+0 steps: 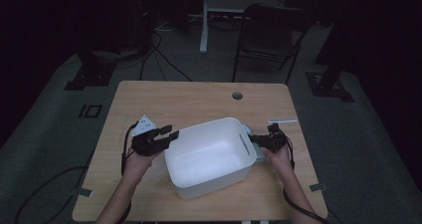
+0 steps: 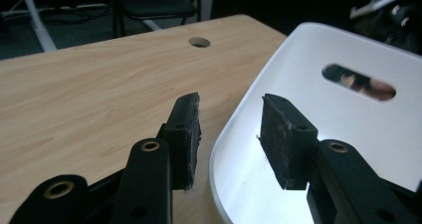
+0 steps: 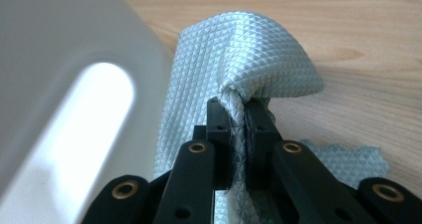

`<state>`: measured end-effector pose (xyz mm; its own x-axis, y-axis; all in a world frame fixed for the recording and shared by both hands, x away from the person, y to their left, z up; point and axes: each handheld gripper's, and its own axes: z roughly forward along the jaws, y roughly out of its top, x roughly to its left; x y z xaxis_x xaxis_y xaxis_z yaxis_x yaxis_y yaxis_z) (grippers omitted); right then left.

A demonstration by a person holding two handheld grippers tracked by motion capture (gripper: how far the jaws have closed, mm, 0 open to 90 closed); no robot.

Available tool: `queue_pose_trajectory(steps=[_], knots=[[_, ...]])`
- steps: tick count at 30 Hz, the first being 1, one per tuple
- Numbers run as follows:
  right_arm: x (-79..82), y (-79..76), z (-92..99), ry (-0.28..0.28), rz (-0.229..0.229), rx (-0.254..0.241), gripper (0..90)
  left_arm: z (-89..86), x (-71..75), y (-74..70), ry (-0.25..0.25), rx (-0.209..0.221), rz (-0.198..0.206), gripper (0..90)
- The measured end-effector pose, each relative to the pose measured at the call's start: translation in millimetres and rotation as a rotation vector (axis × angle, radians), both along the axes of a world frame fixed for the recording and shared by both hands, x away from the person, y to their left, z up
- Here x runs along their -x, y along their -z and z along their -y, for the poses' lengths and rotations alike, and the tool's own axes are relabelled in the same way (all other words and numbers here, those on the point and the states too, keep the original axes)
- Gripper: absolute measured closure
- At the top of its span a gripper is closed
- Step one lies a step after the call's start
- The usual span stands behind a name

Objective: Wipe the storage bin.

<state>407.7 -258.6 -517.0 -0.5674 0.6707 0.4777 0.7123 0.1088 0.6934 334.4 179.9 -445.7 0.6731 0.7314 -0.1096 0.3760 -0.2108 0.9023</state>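
Main risk: the right gripper (image 3: 238,109) has only a small pinched fold of the pale blue cloth (image 3: 239,50) between its pads, so a quick lift could let the weave slide out; most of the fabric hangs free, and a loose corner lies on the table (image 3: 358,30) behind the jaws. A 2nd risk: the cloth sits pressed against the outer wall of the white bin (image 1: 209,154), just beside its handle slot, so dragging it up could snag the rim or shove the bin sideways (nothing is pinning the bin right now). That's the 3rd worry too: the left gripper (image 2: 229,134) straddles the bin's near rim w/ 1 jaw outside over the wood and 1 inside, pads clear of the plastic, jaws apart and gripping nothing; if the bin gets nudged it'll probably skate.

Where things lie: cloth is on the table at the bin's right side, outside it, bunched upward from the pinch; the right gripper's 2 fingers are clamped tight on that fold, fabric rising ahead of the tips. In the high view the right gripper (image 1: 268,140) sits at the bin's right wall, left gripper (image 1: 160,136) at its left rim.
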Motion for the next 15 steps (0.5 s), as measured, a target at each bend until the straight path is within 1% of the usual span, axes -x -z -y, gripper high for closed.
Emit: queue_pose_trajectory(steps=[1,2,3,4,5,7,8,9,12,13,15], knots=[[1.8,-1.9,1.7,0.003,0.010,0.000,84.4,0.9,-1.8,0.7,0.012,-0.007,-0.006,59.7],[3.5,-3.8,3.4,0.006,0.016,-0.001,84.4,1.9,-3.1,1.5,0.012,-0.014,-0.012,60.2],[4.9,-5.3,5.0,0.008,0.020,-0.010,84.4,2.9,-4.3,2.5,0.024,-0.016,-0.022,62.8],[6.1,-6.9,6.3,0.011,0.023,-0.015,84.4,3.3,-5.0,3.1,0.036,-0.013,-0.020,63.4],[7.3,-8.3,7.3,0.011,0.027,-0.014,84.4,3.5,-5.4,3.3,0.033,-0.011,-0.023,64.9],[9.5,-9.8,8.8,0.008,0.030,-0.023,84.4,4.0,-6.4,3.5,0.023,-0.021,-0.026,68.7],[10.7,-10.1,9.1,0.007,0.028,-0.022,84.4,4.2,-7.3,3.4,0.015,-0.027,-0.037,71.0],[11.9,-10.0,9.3,0.006,0.027,-0.022,84.4,3.9,-7.8,3.2,0.015,-0.030,-0.036,73.2],[15.0,-9.4,10.7,0.006,0.029,-0.022,84.4,2.7,-8.7,3.3,0.018,-0.023,-0.043,75.7],[15.6,-8.9,11.6,0.005,0.026,-0.027,84.4,2.5,-8.4,3.5,0.020,-0.024,-0.043,75.8],[16.9,-8.2,12.7,0.008,0.025,-0.023,84.4,2.2,-7.1,3.4,0.027,-0.028,-0.039,77.6]])
